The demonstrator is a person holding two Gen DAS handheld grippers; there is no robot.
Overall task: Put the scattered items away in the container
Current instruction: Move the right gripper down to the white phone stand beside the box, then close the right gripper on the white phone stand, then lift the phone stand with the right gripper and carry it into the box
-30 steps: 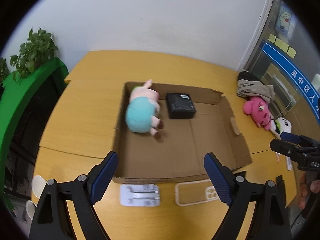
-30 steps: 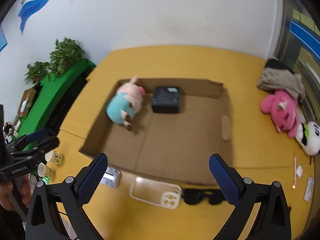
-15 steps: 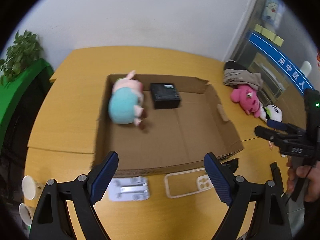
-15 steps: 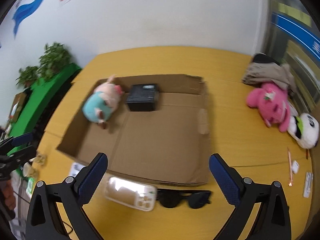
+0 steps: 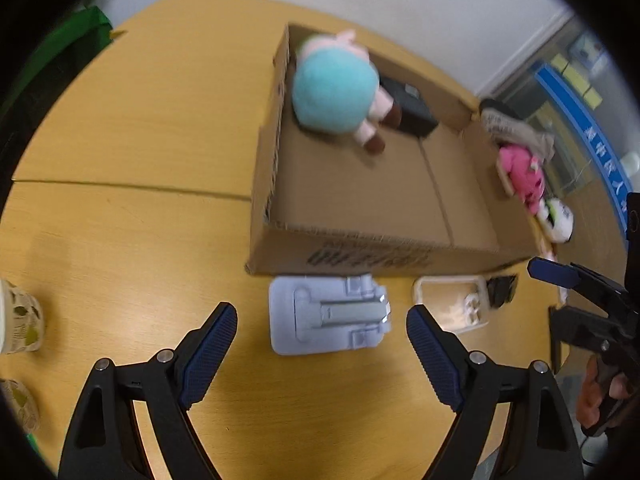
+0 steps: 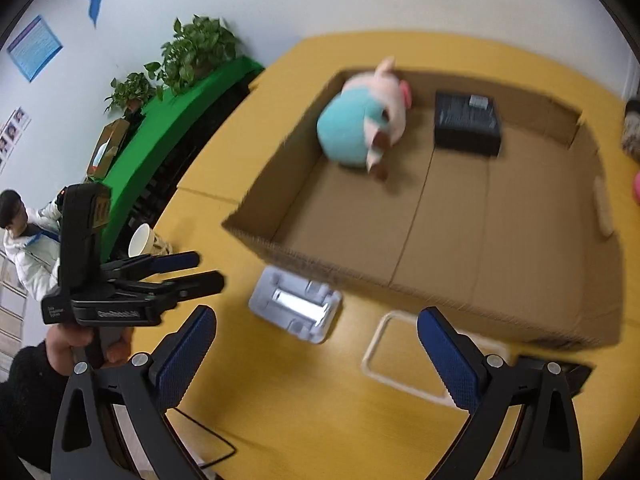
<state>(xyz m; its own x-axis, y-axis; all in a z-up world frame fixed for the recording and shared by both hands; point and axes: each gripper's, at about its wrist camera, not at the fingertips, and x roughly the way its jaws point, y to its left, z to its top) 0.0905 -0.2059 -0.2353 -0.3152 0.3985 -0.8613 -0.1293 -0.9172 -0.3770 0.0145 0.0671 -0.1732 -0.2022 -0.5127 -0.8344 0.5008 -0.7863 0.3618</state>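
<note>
A yellow wooden table (image 5: 132,128) is filling both views, standing against a white wall, with a green ledge (image 6: 176,120) carrying potted plants (image 6: 200,50) running along its far-left side and blue signage showing on glass at the right. A paper cup (image 6: 141,241) is sitting at the table's left edge.

An open cardboard box (image 5: 360,258) is lying ahead of both sets of fingers, its near wall facing them. Inside, a teal-and-pink plush toy (image 5: 336,92) is resting in the far-left corner, with a black box (image 6: 467,122) just beside it toward the back wall; the remaining floor of the carton is showing bare cardboard.

The left gripper (image 5: 322,334) is hanging with its fingers spread wide and gripping nothing; a pale grey plastic tray (image 5: 328,316) is lying on the table between and just ahead of the fingertips, close to the carton's near wall. The right gripper (image 6: 316,342) is likewise standing wide open and empty, with a clear phone case (image 6: 404,354) lying by its right finger and dark sunglasses (image 6: 560,368) beyond that finger. A pink plush (image 5: 520,172) and a white plush (image 5: 556,216) are lying outside the carton, past its right wall.
</note>
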